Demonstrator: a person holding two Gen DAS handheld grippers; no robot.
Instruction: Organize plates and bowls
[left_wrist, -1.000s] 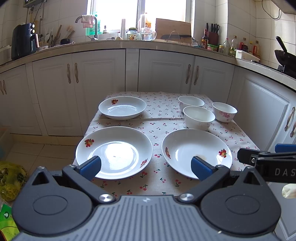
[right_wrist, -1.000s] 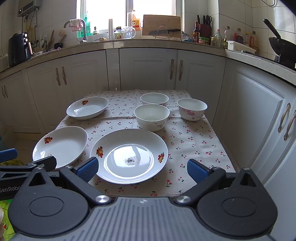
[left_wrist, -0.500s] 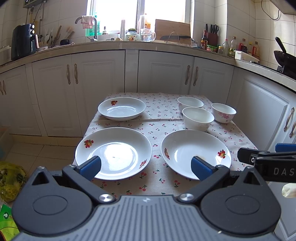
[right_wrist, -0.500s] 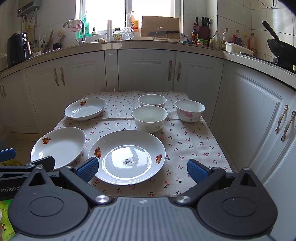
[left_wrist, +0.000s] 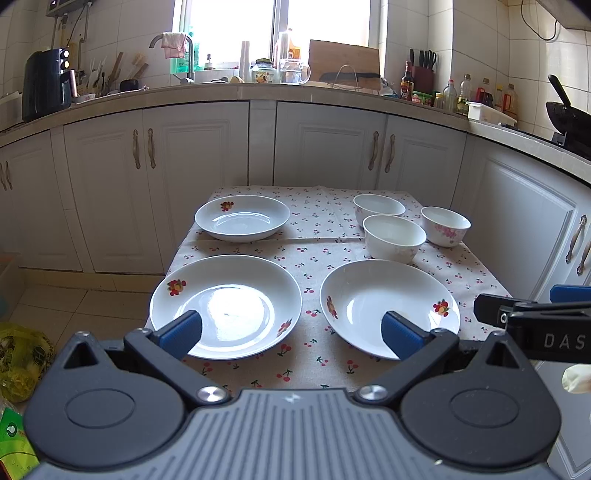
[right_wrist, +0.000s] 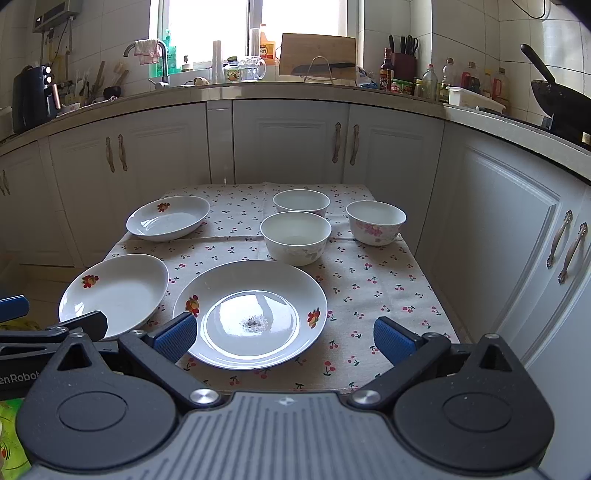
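Table (left_wrist: 317, 354) w/ cherry-print cloth sits mid-frame in both views. 3 plates: near-left plate (left_wrist: 225, 306) lower left of centre, near-right plate (left_wrist: 388, 306) (dark specks in its well in the right wrist view) just beside it, far plate (left_wrist: 242, 218) above them. 3 bowls (left_wrist: 393, 236) cluster upper right, close together. Left gripper (left_wrist: 291, 330) and right gripper (right_wrist: 282, 336) both w/ fingers spread wide, holding nothing, at the table's near edge.
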